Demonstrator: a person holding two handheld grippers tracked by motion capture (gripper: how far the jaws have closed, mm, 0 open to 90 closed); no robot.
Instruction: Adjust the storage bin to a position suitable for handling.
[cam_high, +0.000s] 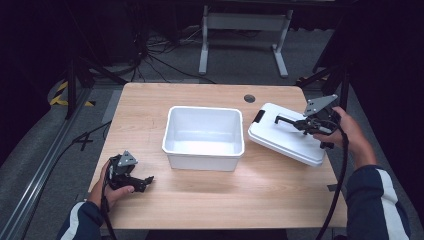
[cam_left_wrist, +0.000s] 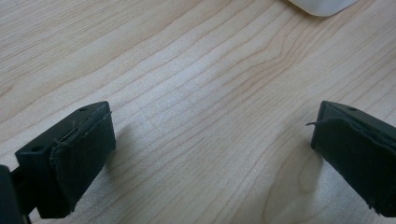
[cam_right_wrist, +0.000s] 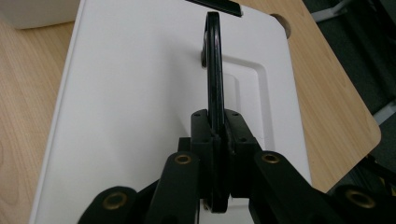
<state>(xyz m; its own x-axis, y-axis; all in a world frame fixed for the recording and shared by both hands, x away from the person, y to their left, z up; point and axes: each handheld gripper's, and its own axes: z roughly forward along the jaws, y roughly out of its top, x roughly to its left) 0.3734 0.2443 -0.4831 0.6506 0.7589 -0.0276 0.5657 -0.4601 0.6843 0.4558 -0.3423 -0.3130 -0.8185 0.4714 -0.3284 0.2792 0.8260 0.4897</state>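
A white lid (cam_high: 285, 134) (cam_right_wrist: 140, 93) lies at the table's right side, one edge tilted up. Its black handle (cam_high: 286, 120) (cam_right_wrist: 214, 70) stands upright, and my right gripper (cam_high: 306, 125) (cam_right_wrist: 215, 135) is shut on the handle's near end. An open white bin (cam_high: 204, 137) sits empty in the middle of the table; one corner of the bin (cam_left_wrist: 322, 5) shows in the left gripper view. My left gripper (cam_high: 145, 181) (cam_left_wrist: 210, 140) rests low at the front left, open over bare wood, well apart from the bin.
The wooden table (cam_high: 150, 110) has a round cable hole (cam_high: 249, 98) at the back right. A black clip (cam_high: 258, 116) (cam_right_wrist: 219, 5) sits on the lid's far edge. Beyond the table stand a white desk frame (cam_high: 245, 30) and floor cables (cam_high: 165, 55).
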